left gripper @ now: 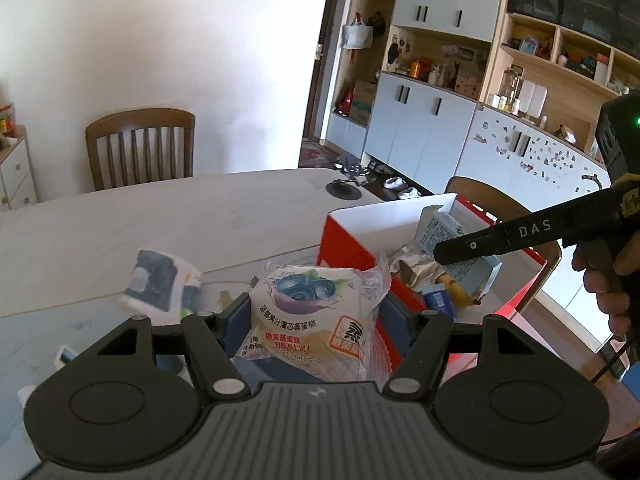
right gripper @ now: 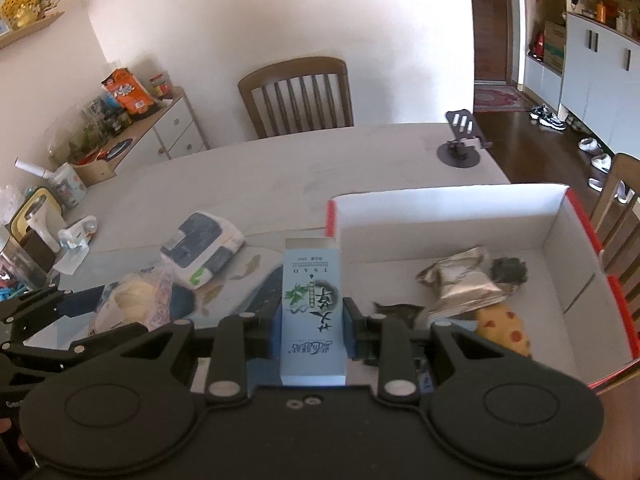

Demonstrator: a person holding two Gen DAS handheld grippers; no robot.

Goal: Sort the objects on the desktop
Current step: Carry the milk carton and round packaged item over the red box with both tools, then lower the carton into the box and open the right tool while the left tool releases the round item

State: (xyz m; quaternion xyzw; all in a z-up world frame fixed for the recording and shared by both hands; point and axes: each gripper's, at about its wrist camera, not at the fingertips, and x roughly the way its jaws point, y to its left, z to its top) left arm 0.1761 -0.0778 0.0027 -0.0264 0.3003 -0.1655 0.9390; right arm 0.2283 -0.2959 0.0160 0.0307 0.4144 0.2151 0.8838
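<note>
My left gripper (left gripper: 316, 306) is shut on a blueberry cake packet (left gripper: 308, 300), which fills the space between its blue pads, just left of a red box with a white inside (left gripper: 360, 224). My right gripper (right gripper: 314, 320) is shut on a pale blue carton (right gripper: 312, 300), held upright beside the box's near left corner (right gripper: 332, 216). In the left wrist view the right gripper (left gripper: 444, 250) hangs over the box with that carton (left gripper: 444, 236). In the box lie a silver foil pouch (right gripper: 460, 280) and a yellow spotted packet (right gripper: 504, 328).
A tissue pack (right gripper: 204, 248) lies on the table (right gripper: 280, 172) left of the box. A phone stand (right gripper: 460, 148) sits at the far right edge. Wooden chairs (right gripper: 296, 96) stand behind and to the right. Clutter (right gripper: 40, 216) crowds the table's left end.
</note>
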